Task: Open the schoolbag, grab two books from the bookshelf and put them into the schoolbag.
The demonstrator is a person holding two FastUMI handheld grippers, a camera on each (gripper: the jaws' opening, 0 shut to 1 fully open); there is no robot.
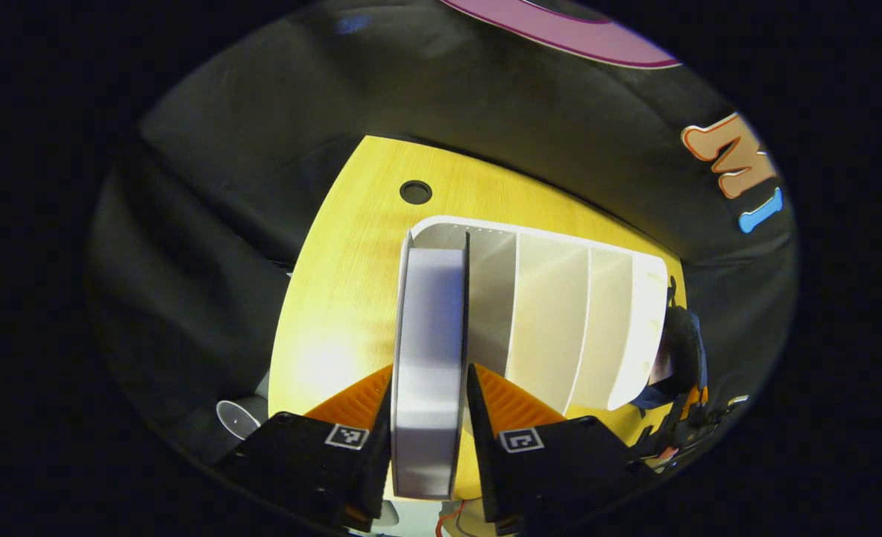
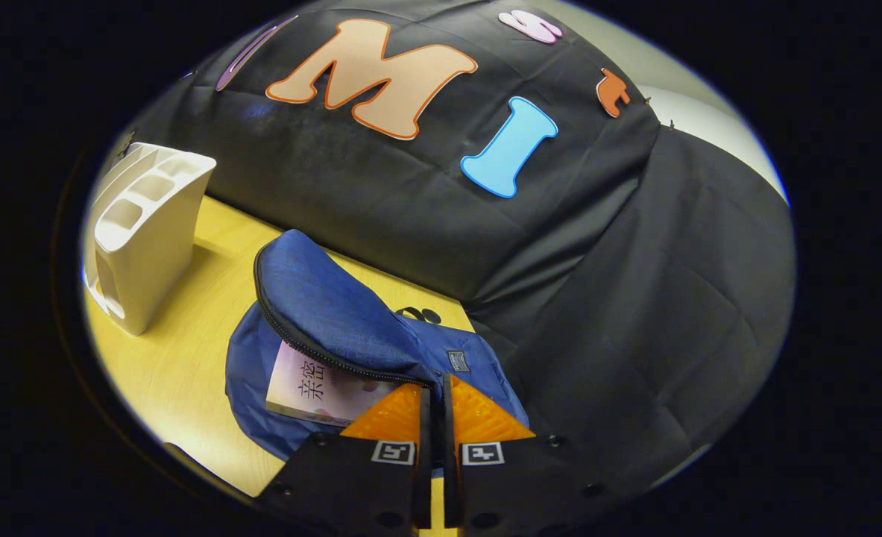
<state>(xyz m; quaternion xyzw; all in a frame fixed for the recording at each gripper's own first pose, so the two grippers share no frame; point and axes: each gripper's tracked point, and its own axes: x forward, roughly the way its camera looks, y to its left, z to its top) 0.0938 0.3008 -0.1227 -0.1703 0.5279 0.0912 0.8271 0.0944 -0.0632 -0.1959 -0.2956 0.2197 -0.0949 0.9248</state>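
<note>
The left gripper has its jaws clamped on a white book, at the end slot of the white bookshelf on the yellow table. The right gripper has its jaws closed, apparently pinching the zipper edge of the blue schoolbag and holding the flap up. A pink book already lies inside. The second book is the step in hand; next it must be carried to the bag's opening.

Book in the open bag: large dark characters on the pale cover, the first two reading 亲密, the rest hidden. Small patch on the bag carries print too small to read. Each pair of tongs bears square black-and-white marker tags, no words.
</note>
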